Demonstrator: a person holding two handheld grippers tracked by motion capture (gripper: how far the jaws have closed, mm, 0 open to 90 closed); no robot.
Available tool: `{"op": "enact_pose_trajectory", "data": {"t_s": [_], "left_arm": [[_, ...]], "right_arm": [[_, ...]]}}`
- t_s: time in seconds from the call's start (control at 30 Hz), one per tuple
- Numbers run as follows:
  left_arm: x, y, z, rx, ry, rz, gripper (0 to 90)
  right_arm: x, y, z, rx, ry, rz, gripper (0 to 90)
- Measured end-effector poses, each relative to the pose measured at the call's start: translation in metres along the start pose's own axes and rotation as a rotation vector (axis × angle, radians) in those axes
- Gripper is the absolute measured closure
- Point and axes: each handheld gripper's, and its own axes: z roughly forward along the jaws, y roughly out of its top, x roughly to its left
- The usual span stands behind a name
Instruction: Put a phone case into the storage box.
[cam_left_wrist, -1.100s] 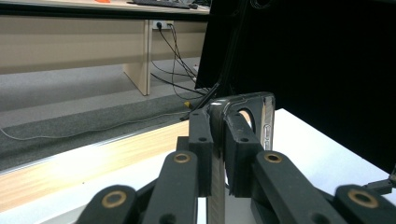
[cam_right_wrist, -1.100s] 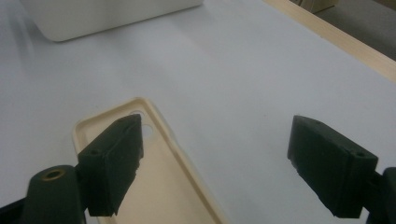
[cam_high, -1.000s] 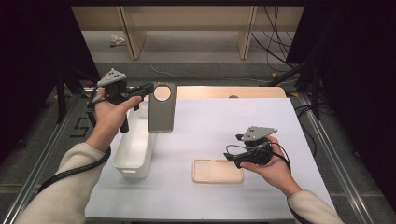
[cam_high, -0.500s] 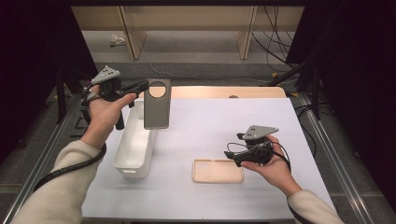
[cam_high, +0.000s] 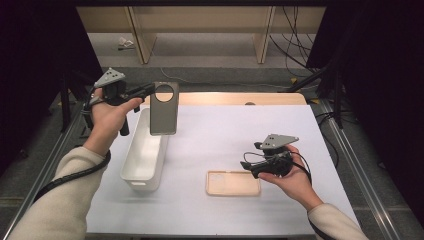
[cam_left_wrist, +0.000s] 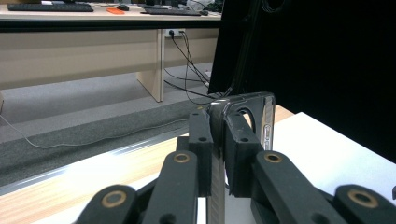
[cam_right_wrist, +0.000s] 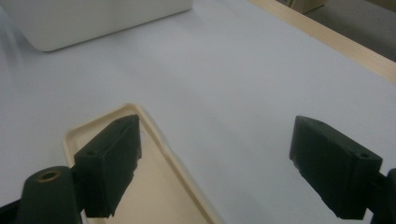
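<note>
The left gripper (cam_high: 148, 91) was up in the air, squeezed tight on a grey case (cam_high: 163, 108). It pinched the case at the top edge, next to the round hole. The case hung straight down from the jaws, above the far end of a white bin (cam_high: 145, 152). In the left gripper view, the two black jaws pressed on the thin case (cam_left_wrist: 243, 119) from both sides, and the case stuck out past their tips.

The bin sat on the white mat (cam_high: 225, 145), right under the left gripper and the hand (cam_high: 107, 120) that held it.

The right gripper (cam_high: 246, 165) was low, near the mat, held in the right hand (cam_high: 292, 175). Its jaws were wide apart and held nothing. A tan case (cam_high: 233, 183) lay flat on the mat just beside its tips, on the side nearer the person. In the right gripper view, one jaw was over the corner of the tan case (cam_right_wrist: 154, 186), and the other jaw was over bare mat. I could not tell if that jaw touched the case. The bin (cam_right_wrist: 93, 18) was far ahead of those jaws.

The two grippers were well apart.
</note>
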Motion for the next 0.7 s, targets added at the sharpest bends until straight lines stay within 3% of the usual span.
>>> {"op": "enact_pose_trajectory", "data": {"t_s": [0.7], "left_arm": [[0.022, 0.001, -0.002, -0.001, 0.044, 0.011, 82.2]], "right_arm": [[0.000, 0.000, 0.000, -0.002, -0.002, 0.003, 17.3]]}}
